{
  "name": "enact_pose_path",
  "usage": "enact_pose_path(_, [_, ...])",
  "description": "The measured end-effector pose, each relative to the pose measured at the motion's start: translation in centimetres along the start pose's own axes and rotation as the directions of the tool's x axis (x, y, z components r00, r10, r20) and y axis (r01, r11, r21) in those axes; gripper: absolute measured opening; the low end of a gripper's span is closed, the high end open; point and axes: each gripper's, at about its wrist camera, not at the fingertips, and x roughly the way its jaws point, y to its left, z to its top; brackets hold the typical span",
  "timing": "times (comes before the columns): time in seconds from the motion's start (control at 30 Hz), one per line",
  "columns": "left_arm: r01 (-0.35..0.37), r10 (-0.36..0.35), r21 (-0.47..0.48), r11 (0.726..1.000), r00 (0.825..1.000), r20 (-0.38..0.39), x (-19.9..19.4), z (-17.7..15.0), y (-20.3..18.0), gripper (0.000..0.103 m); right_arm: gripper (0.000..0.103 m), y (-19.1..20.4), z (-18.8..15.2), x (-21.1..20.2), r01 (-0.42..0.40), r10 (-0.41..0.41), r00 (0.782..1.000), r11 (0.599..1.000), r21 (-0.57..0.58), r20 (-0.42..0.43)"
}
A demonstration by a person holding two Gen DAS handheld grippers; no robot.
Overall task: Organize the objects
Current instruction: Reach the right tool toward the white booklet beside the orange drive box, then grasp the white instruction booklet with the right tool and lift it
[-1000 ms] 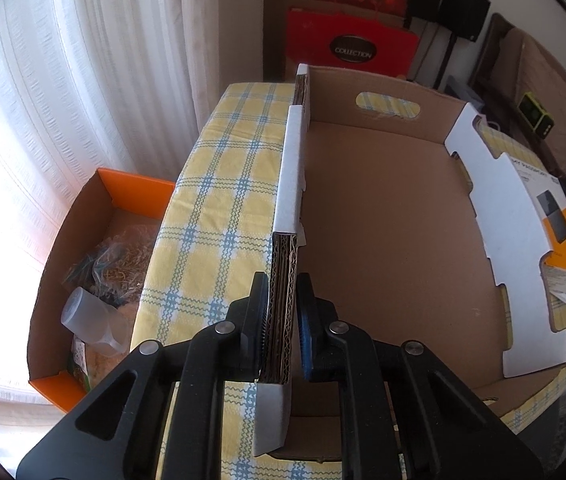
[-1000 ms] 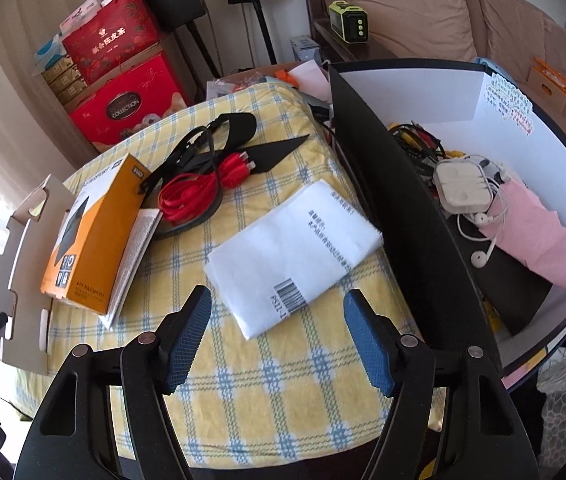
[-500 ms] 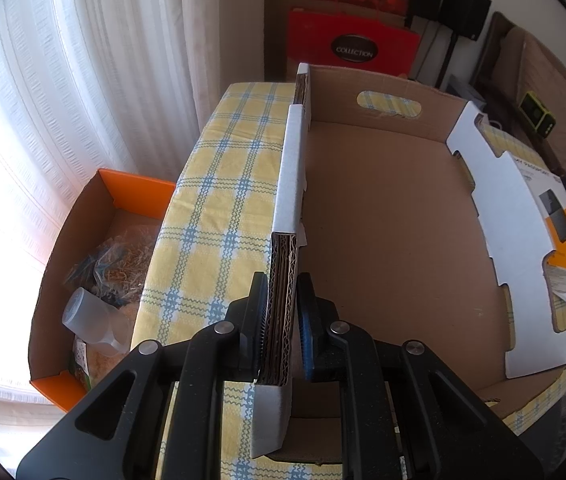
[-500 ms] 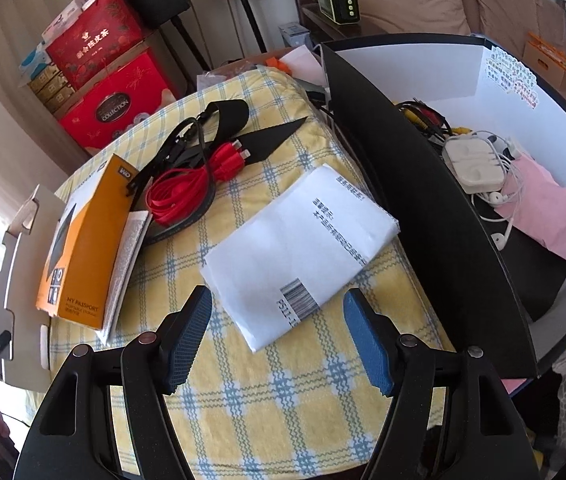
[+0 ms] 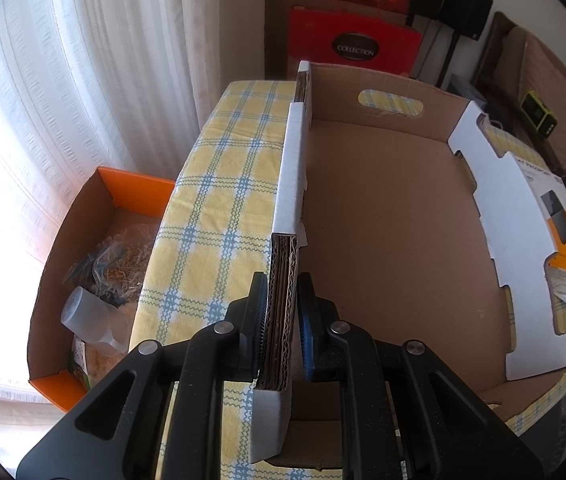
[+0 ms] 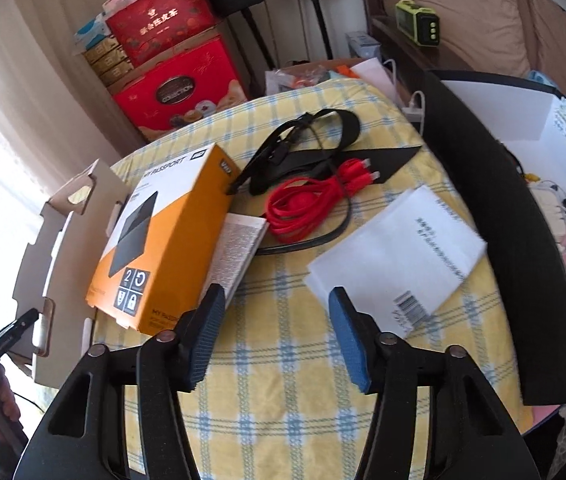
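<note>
Cardboard box (image 5: 383, 232) wall clamped by left tool (image 5: 283, 320); right tool (image 6: 275, 336) gaping.

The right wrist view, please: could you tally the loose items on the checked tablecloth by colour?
Orange: 1, the hard-drive box
Red: 1, the coiled cable
Black: 1, the strap
White: 2, the mailer bag and the booklet
Total: 5

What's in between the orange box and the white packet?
In the right wrist view, bare checked cloth separates the orange box and white packet; a booklet pokes out beside the box.
</note>
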Motion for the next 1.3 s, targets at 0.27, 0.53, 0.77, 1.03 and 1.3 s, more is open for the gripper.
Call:
enact_pose_path(0.27, [-0.002,0.002,0.002,1.0,1.0,-0.004,0.1,0.0,0.0,0.014,0.028,0.1,0.7,2.4,-0.185,0.19,0.98,0.979,0.085,-0.051])
enact_pose_path(0.53, [0.0,0.0,0.001,1.0,1.0,-0.005,0.1,0.1,0.0,0.014,0.011,0.5,0.8,3.2,-0.238,0.247,0.966,0.965,0.108,-0.077])
enact_pose_path(0.77, [0.002,-0.002,-0.001,1.0,1.0,-0.007,0.3,0.1,-0.1,0.014,0.005,1.1,1.2,0.9,-0.238,0.241,0.97,0.968,0.075,-0.036])
enact_pose_path(1.03, [0.017,-0.017,0.003,1.0,1.0,-0.01,0.1,0.2,0.0,0.012,0.003,2.4,2.5,-3.5,-0.215,0.215,0.976,0.976,0.011,0.041])
enact_pose_path(1.3, [0.04,-0.04,-0.004,0.999,0.999,-0.014,-0.1,0.1,0.1,0.011,0.003,5.3,2.9,-5.8,-0.223,0.227,0.972,0.973,-0.063,0.066])
